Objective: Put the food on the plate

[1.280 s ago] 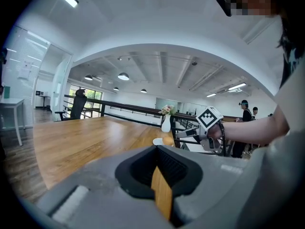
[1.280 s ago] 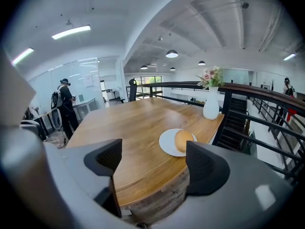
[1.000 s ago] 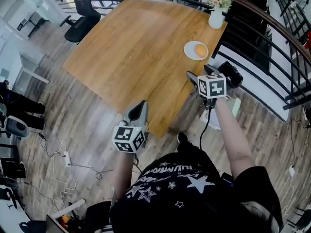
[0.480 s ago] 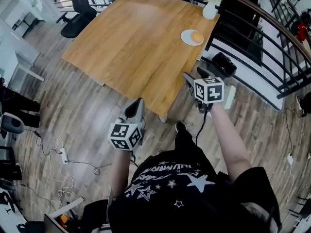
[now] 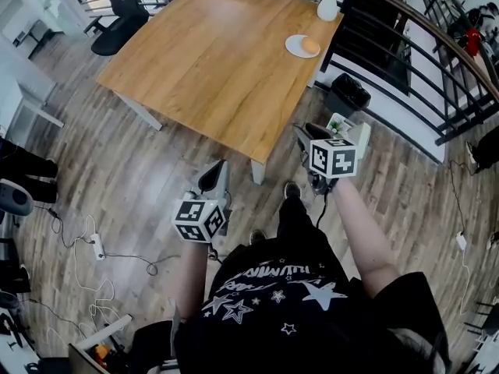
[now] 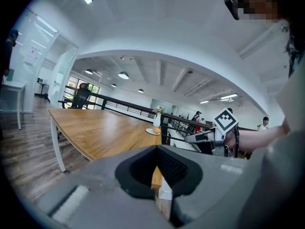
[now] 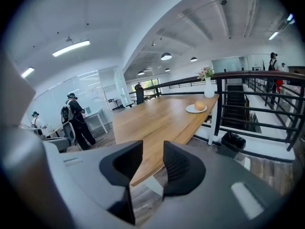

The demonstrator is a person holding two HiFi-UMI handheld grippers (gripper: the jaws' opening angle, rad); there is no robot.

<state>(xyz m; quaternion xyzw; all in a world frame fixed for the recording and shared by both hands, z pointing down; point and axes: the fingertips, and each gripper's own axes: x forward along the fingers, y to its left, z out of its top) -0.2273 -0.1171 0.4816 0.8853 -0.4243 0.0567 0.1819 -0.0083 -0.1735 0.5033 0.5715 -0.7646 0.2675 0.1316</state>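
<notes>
Both grippers have drawn back off the counter since a second ago and now hang over the wooden floor, and the plate has shrunk toward the top of the head view.

Nearest, at 7 o'clock in the head view, the left gripper points toward the counter's near edge. In the left gripper view, the left gripper's jaws are pressed together at the tips with nothing between them. At 5 o'clock from the counter's near corner, the right gripper sits just beyond that edge. The right gripper view shows the right gripper with its jaws a narrow gap apart, having just been closing, and only floor and counter edge show through the gap.

Farther off, the food is a small, round, smooth golden-orange lump. It rests on a white round plate near the counter's far corner. From the right gripper it lies well apart at 12 o'clock, and from the left gripper at 1 o'clock. A white vase of flowers stands just beyond the plate, also at 1 o'clock.
</notes>
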